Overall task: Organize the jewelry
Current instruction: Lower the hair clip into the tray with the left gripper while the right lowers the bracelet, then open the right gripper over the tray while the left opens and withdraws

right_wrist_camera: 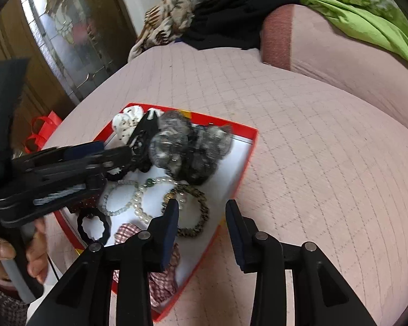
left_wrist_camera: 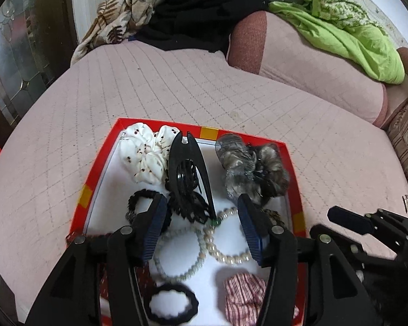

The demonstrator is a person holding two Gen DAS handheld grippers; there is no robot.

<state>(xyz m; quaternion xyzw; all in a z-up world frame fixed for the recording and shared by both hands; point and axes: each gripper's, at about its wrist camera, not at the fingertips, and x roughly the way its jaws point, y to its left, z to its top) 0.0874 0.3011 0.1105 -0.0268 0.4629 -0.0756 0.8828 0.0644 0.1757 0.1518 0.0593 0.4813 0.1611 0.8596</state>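
A red box (left_wrist_camera: pixel 163 123) with a white floor lies on a pink quilted bed. It holds a white scrunchie (left_wrist_camera: pixel 141 154), a black hair clip (left_wrist_camera: pixel 187 168), a grey-brown scrunchie (left_wrist_camera: pixel 247 168), a pearl bracelet (left_wrist_camera: pixel 225 258), a pale bead bracelet (left_wrist_camera: pixel 182 274), a black hair tie (left_wrist_camera: pixel 171 304) and a striped scrunchie (left_wrist_camera: pixel 242 298). My left gripper (left_wrist_camera: pixel 201 203) hovers open over the bracelets, gripping nothing. My right gripper (right_wrist_camera: pixel 202 203) stands open above the box's right rim (right_wrist_camera: pixel 217 122). Its left finger is over a dark beaded bracelet (right_wrist_camera: pixel 201 222), and nothing is held.
A pink bolster (left_wrist_camera: pixel 312 68) and a green cloth (left_wrist_camera: pixel 340 27) lie at the back right, a leaf-print cloth (left_wrist_camera: pixel 127 8) at the back left. A glass door (left_wrist_camera: pixel 13 54) stands beyond the bed's left edge, with a red bag (right_wrist_camera: pixel 40 130) below it. A person's hand (right_wrist_camera: pixel 2 250) holds the left gripper.
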